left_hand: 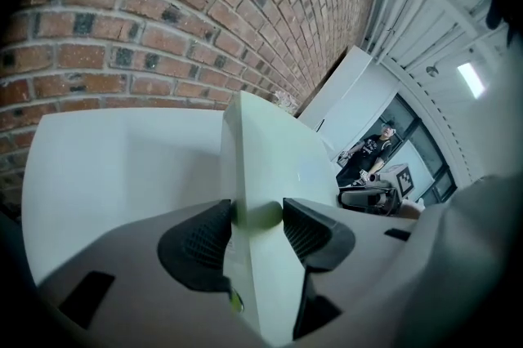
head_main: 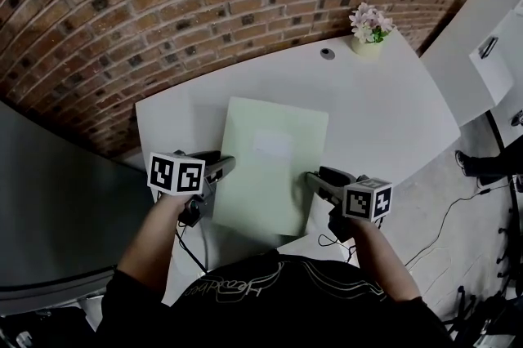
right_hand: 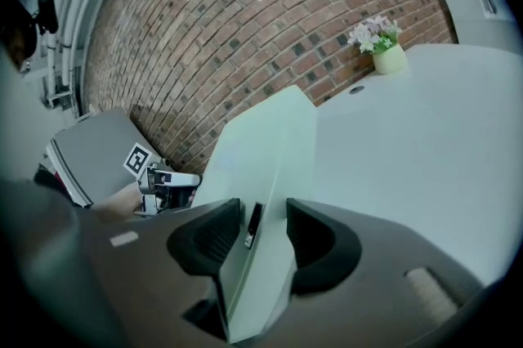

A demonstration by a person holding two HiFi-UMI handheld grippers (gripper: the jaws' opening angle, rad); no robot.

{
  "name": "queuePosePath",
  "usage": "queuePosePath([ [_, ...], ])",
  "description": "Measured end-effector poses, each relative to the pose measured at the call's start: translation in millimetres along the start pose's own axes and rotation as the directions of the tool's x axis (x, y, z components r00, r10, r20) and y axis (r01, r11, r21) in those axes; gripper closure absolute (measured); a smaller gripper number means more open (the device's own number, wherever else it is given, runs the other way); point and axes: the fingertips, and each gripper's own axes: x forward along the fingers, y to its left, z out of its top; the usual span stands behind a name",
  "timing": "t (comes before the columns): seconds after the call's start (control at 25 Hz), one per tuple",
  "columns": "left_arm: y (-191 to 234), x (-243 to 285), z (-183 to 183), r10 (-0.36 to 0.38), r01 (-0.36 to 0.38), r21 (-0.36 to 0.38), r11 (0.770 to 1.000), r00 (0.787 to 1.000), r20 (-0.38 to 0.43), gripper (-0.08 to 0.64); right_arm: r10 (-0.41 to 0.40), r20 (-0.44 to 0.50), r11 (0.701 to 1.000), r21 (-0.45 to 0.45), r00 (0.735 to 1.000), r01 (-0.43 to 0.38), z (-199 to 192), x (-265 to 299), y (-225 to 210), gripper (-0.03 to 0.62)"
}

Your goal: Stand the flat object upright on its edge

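Green, pale and flat, the folder (head_main: 270, 175) is held at its near end from both sides. The left tool (head_main: 222, 167) is clamped on the near left edge. In the left gripper view both dark pads of that tool (left_hand: 257, 216) press on the folder (left_hand: 270, 150), squeezing its rounded edge. The right tool (head_main: 315, 179) grips the near right edge. In the right gripper view the jaws of that tool (right_hand: 263, 228) are closed on the sheet (right_hand: 270, 142), with a small dark clip between them. The folder slopes over the white desk (head_main: 376, 109), its near end lifted clear. I cannot tell whether its far edge touches the desk. A white label (head_main: 272, 144) sits on its upper face. Farther off, a round grommet (head_main: 327, 53) is set in the desk. At the far right corner stands a flower pot (head_main: 369, 32), against the brick wall (head_main: 163, 11).
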Motion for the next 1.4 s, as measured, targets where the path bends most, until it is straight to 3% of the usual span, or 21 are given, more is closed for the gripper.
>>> queuePosePath([
  [0.24,-19,-16,11,0.006,-0.009,0.063,0.998,0.999,0.051,0.360,0.014,0.070,0.986,-0.165,0.997,-0.002,20,-16,11,0.408],
  [0.48,-33,-26,16,0.006,-0.016,0.112,0.994,0.996,0.093,0.362,0.035,0.114,0.950,-0.314,0.993,0.002,36,-31,24,0.408],
  [0.68,-42,-35,20,0.008,-0.031,0.157,0.987,0.990,0.142,0.364,0.054,0.141,0.901,-0.433,0.989,0.013,49,-39,34,0.408],
  [0.88,-48,-45,24,0.025,-0.061,0.203,0.977,0.984,0.176,0.367,0.045,0.154,0.830,-0.555,0.987,0.049,61,-44,48,0.408],
  [1.12,-55,-51,29,0.046,-0.105,0.268,0.958,0.975,0.217,0.373,0.003,0.166,0.777,-0.621,0.986,0.102,68,-44,50,0.410],
  [1.4,-68,-57,31,0.039,-0.130,0.325,0.937,0.961,0.273,0.380,-0.036,0.178,0.740,-0.657,0.983,0.146,68,-49,44,0.416],
])
